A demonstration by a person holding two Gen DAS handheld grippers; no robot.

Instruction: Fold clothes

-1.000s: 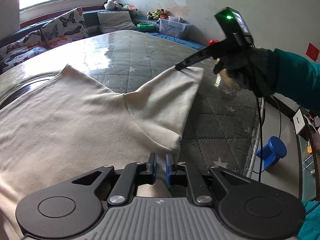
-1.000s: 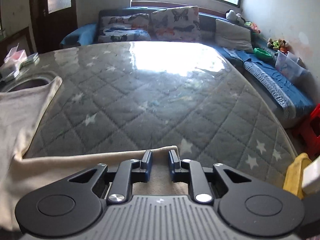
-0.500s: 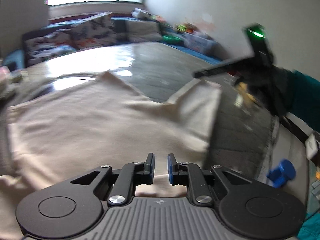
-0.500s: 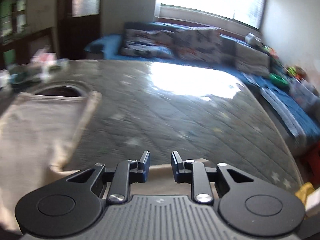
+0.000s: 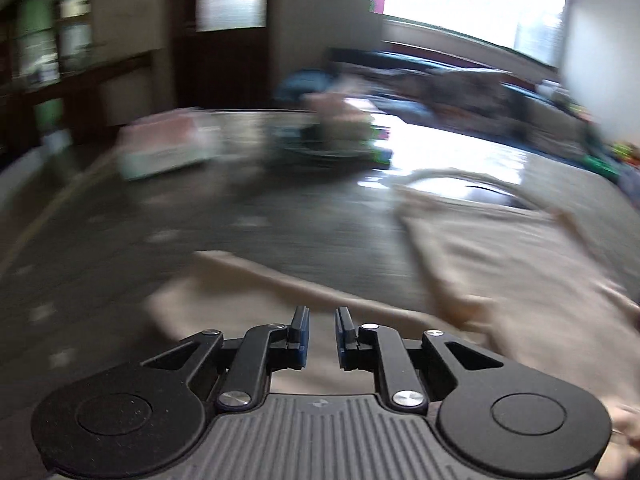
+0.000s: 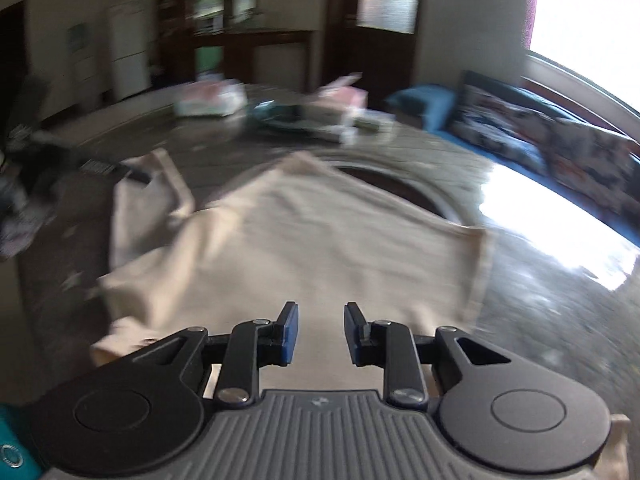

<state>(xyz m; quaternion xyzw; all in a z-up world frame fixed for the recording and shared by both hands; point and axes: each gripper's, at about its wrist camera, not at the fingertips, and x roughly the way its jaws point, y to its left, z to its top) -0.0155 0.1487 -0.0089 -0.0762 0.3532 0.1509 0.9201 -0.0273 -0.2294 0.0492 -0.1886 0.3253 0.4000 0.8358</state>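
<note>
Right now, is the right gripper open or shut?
Open: the right gripper shows a clear gap between its blue pads, with the beige cotton shirt below.
</note>
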